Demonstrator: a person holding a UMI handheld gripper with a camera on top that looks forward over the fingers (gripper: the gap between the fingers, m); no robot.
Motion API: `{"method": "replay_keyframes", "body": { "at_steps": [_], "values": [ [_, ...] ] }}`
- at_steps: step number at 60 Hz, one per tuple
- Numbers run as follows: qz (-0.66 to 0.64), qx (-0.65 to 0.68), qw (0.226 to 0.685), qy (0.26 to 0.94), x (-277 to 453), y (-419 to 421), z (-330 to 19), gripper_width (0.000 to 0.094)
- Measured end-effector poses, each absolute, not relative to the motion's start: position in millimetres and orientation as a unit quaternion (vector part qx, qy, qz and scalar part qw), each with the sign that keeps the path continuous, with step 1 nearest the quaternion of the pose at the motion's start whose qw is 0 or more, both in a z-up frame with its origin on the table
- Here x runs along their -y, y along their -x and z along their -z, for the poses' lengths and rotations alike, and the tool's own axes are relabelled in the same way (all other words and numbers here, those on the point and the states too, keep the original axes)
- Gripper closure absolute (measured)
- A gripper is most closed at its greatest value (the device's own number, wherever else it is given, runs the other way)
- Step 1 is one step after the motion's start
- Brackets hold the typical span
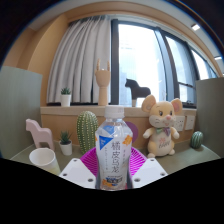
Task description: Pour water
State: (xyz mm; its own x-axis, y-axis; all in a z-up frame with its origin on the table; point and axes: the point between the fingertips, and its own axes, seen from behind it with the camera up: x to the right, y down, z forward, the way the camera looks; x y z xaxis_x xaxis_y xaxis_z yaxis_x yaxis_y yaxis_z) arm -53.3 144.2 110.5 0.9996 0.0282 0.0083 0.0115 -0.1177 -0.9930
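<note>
Between your fingers [113, 172] you see a bottle [114, 150] of clear, glossy plastic with a smooth printed paper-like label and a matt white cap. The fingers themselves look like matt white plastic, with pink pads [92, 160] of a dull, rubbery finish pressing the bottle's sides. Beside it, your cup [43, 158] is plain, smooth and white, with a soft sheen. The mouse toy [160, 126] is fuzzy plush cloth. The little horse [40, 133] looks like smooth painted wood, and the hand figure [102, 82] like bare, pale wood. The curtains [86, 60] are soft, matt cloth in folds.
</note>
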Motion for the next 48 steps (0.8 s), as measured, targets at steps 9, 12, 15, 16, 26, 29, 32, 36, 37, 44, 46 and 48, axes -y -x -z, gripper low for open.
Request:
{"method": "replay_keyframes", "body": {
  "at_steps": [9, 12, 15, 16, 26, 29, 32, 36, 37, 44, 46, 48],
  "values": [
    [-0.007, 0.015, 0.664, 0.748, -143.8, 53.8, -111.3, 0.0508],
    [-0.006, 0.016, 0.664, 0.748, -144.1, 53.6, -111.6, 0.0451],
    [-0.004, 0.020, 0.662, 0.749, -143.3, 53.2, -109.5, 0.0403],
    [-0.001, 0.022, 0.657, 0.753, -142.3, 52.6, -106.2, 0.0376],
    [0.017, 0.018, 0.633, 0.774, -112.0, 46.2, -90.0, 0.0084],
    [0.020, 0.015, 0.628, 0.778, -96.1, 46.0, -85.6, 0.0082],
    [0.017, 0.008, 0.621, 0.784, -77.2, 47.6, -79.4, 0.0083],
    [0.003, 0.003, 0.611, 0.791, -49.8, 55.3, -71.0, 0.0086],
    [-0.001, 0.001, 0.609, 0.793, -42.5, 57.4, -69.1, 0.0087],
    [-0.029, -0.009, 0.589, 0.808, 9.1, 73.1, -56.2, 0.0087],
    [-0.033, -0.010, 0.583, 0.812, 23.0, 76.4, -53.4, 0.0089],
    [-0.037, -0.011, 0.578, 0.815, 37.0, 79.5, -50.6, 0.0089]
  ]
}}
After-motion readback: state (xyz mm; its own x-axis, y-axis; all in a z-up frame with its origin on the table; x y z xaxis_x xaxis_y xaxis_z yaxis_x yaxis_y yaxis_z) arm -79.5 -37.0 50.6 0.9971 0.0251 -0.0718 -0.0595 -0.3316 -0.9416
